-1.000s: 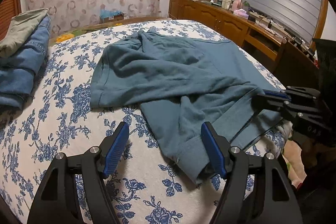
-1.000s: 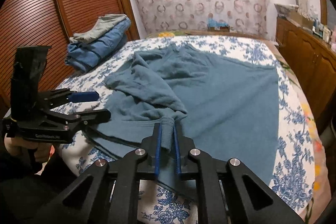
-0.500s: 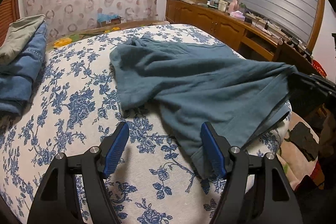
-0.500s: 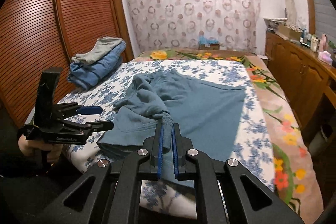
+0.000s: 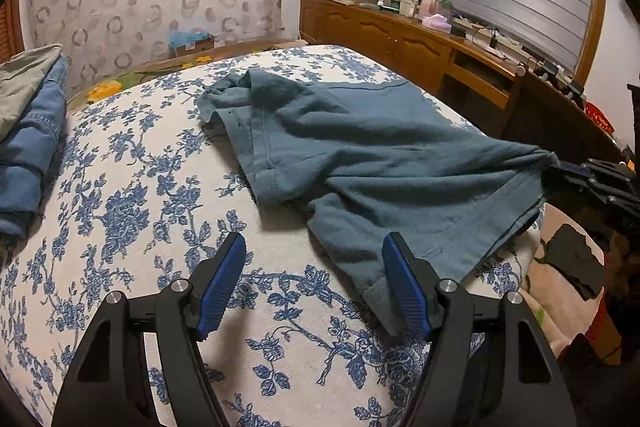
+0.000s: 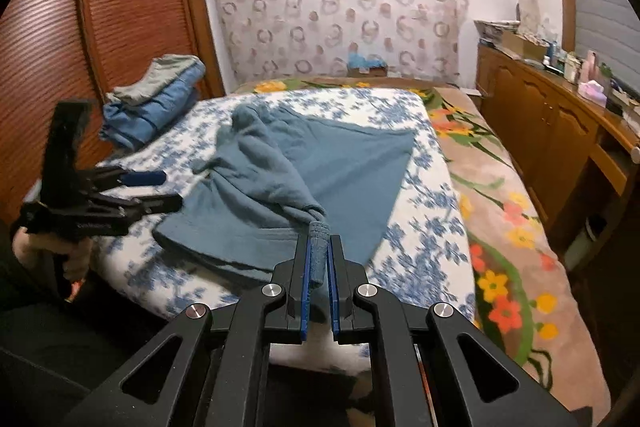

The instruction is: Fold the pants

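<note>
Teal pants (image 5: 360,155) lie crumpled on the bed's blue-flowered sheet (image 5: 120,211); they also show in the right wrist view (image 6: 288,171). My right gripper (image 6: 319,247) is shut on a bunched edge of the pants and holds it pulled out past the bed's near edge. It shows at the right of the left wrist view (image 5: 568,173). My left gripper (image 5: 314,267) is open and empty, low over the sheet, its right finger by the pants' near hem. It also shows in the right wrist view (image 6: 160,189).
A stack of folded jeans and a grey garment (image 6: 160,99) sits on the bed's far left side. A wooden sideboard (image 6: 560,123) with clutter runs along the right. A flowered blanket (image 6: 500,211) covers the bed's right side. A louvred wardrobe (image 6: 100,27) stands left.
My right gripper has pulled the pants toward the bed's near edge, dragging and stretching the cloth. My left gripper stays open and has drawn back a little.
</note>
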Demonstrator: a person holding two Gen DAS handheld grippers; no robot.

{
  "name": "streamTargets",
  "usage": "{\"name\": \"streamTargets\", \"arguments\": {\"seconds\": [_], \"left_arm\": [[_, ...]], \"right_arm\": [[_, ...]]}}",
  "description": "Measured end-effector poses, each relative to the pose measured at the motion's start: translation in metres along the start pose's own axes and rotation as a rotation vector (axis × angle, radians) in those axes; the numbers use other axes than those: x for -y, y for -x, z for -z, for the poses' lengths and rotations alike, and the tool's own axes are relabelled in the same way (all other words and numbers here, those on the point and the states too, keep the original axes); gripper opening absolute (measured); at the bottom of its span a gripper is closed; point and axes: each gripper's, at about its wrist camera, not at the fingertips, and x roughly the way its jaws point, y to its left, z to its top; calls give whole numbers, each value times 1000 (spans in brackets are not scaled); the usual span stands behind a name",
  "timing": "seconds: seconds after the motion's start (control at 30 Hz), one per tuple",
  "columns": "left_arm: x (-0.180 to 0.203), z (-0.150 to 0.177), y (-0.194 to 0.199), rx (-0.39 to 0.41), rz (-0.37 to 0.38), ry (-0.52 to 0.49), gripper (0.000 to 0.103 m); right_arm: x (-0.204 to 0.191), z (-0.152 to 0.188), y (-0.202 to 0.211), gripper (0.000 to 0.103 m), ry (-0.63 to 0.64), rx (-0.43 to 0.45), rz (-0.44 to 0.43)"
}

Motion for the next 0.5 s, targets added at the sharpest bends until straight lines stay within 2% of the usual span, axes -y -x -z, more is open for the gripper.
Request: {"name": "streamTargets", "arguments": {"seconds": [0.27,0.4,0.5], "left_arm": [[0,4,-10,-30,-1,2,72],[0,6,-12,-36,-3,6,72],[0,7,-12,-37,-4,10,72]], "right_arm": [[16,4,-16,8,-65,-72,-11],[20,3,-12,8,-86,-73,-24],[18,-1,-10,11,-78,-72,-21]]}}
